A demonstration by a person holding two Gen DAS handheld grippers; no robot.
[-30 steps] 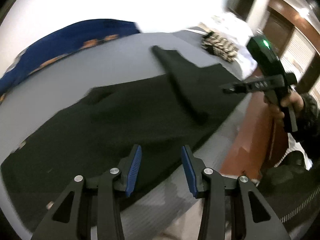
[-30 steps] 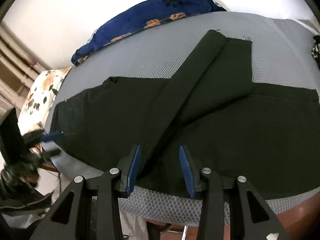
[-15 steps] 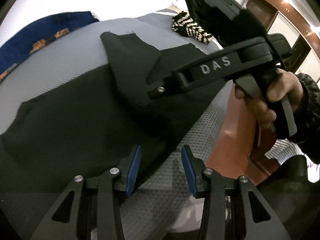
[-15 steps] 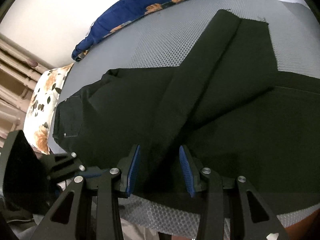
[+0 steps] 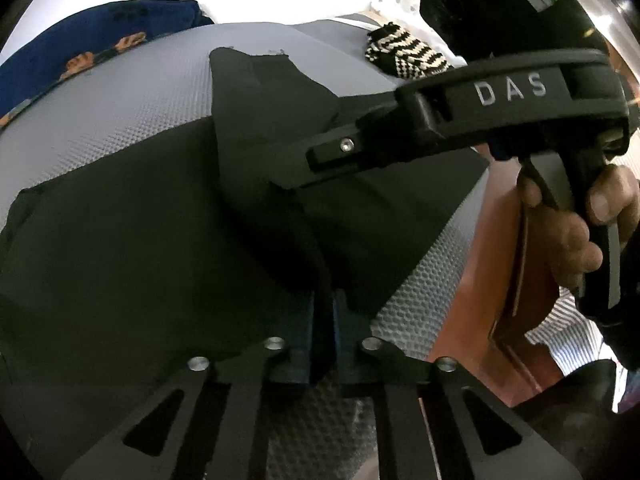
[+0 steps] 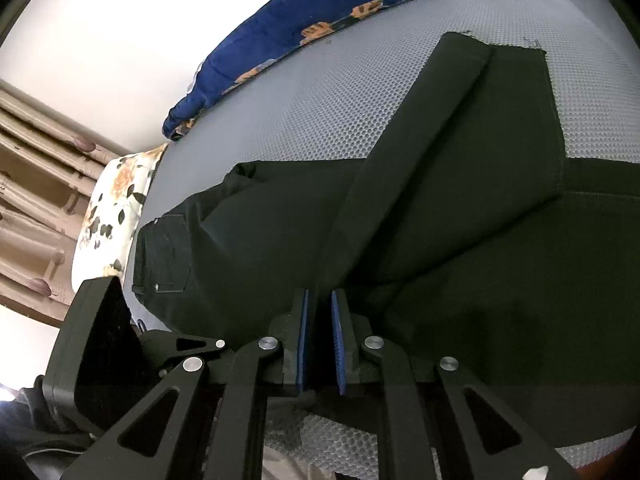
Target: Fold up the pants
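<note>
Both claws pinch the black pants [image 6: 460, 208] at six o'clock: left gripper [image 5: 322, 336] and right gripper [image 6: 320, 340] clamped on fabric.

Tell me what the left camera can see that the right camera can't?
Only the left wrist view shows the black-and-white knitted cloth and the person's right hand holding the right gripper. Only the right wrist view shows the flowery pillow, the curtain and the pants' back pocket. Both show the black pants, the grey mat and the blue blanket. The left gripper pinches the pants too.
</note>
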